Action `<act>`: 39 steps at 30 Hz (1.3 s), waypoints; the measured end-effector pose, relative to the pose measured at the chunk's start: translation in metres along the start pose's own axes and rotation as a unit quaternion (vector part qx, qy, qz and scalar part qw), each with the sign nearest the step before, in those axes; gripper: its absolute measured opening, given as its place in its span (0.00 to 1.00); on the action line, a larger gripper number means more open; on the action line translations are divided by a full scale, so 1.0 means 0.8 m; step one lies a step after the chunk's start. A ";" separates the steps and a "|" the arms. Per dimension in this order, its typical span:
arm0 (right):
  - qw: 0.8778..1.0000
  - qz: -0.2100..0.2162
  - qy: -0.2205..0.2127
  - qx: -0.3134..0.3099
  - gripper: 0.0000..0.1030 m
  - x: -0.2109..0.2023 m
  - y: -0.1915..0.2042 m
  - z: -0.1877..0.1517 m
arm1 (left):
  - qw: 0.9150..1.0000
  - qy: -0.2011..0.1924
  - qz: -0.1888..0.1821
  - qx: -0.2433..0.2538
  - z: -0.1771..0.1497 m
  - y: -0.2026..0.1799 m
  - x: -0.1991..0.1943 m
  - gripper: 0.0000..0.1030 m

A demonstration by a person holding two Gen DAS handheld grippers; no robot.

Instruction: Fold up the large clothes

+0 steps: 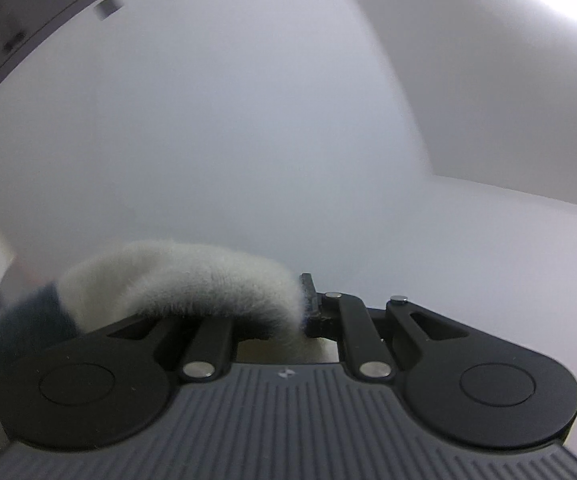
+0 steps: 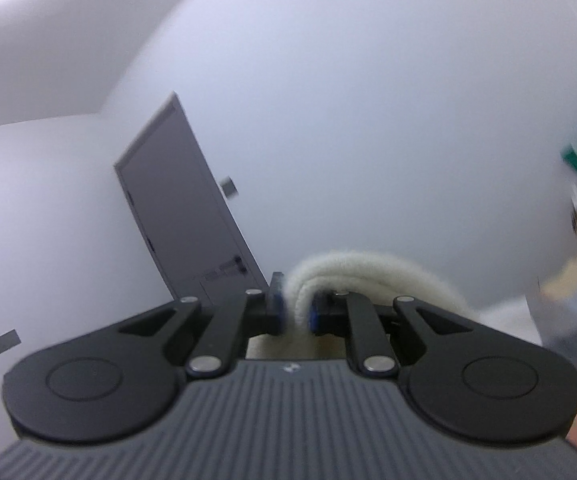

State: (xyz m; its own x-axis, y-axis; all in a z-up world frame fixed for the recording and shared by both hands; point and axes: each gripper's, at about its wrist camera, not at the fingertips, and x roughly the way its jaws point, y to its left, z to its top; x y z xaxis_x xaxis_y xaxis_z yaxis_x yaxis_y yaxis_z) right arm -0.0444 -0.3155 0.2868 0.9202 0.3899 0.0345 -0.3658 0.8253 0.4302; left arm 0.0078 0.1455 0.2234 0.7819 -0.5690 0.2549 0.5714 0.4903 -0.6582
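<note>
Between both tongs (image 1: 302, 304) (image 2: 294, 308), fuzzy cream fabric (image 1: 184, 276) (image 2: 368, 272) bunches, pinched.

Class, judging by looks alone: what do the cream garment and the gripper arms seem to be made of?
Garment: probably a fleece or plush knit, matte; fine fibres stand up along its edge, and it drapes in soft rolls beside the right gripper.
Gripper arms: likely moulded black plastic, smooth satin, with shiny metal-looking pivot pins. The left gripper looks alike.
</note>
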 end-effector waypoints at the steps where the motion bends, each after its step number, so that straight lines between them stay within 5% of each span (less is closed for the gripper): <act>1: 1.000 -0.001 -0.008 -0.002 0.14 0.000 0.011 0.019 | 1.000 -0.004 -0.006 0.010 0.014 -0.011 0.007 0.14; 7: 0.998 -0.032 -0.036 -0.049 0.15 0.029 0.042 0.083 | 0.997 -0.012 0.002 0.076 0.060 -0.042 0.056 0.14; 14: 0.996 -0.076 0.014 -0.042 0.15 0.124 -0.016 0.061 | 0.993 0.026 0.078 0.079 0.040 0.048 0.160 0.14; 21: 0.991 -0.107 0.067 -0.033 0.15 0.242 -0.104 -0.003 | 0.985 0.066 0.152 0.056 -0.027 0.217 0.275 0.14; 29: 0.978 -0.155 0.138 0.024 0.16 0.432 -0.280 -0.132 | 0.961 0.133 0.232 0.065 -0.155 0.475 0.446 0.14; 37: 0.956 -0.194 0.215 0.037 0.16 0.545 -0.414 -0.287 | 0.935 0.200 0.290 0.043 -0.255 0.700 0.517 0.14; 39: 0.953 -0.199 0.227 0.025 0.16 0.562 -0.426 -0.313 | 0.926 0.220 0.304 0.052 -0.292 0.717 0.518 0.14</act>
State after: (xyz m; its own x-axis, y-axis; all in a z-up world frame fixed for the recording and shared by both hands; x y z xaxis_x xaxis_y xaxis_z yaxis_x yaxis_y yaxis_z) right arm 0.4594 -0.3192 -0.0704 0.8257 0.1966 -0.5288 0.0164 0.9286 0.3708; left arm 0.6013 0.0365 -0.2144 0.8029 -0.3700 -0.4674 0.0991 0.8560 -0.5074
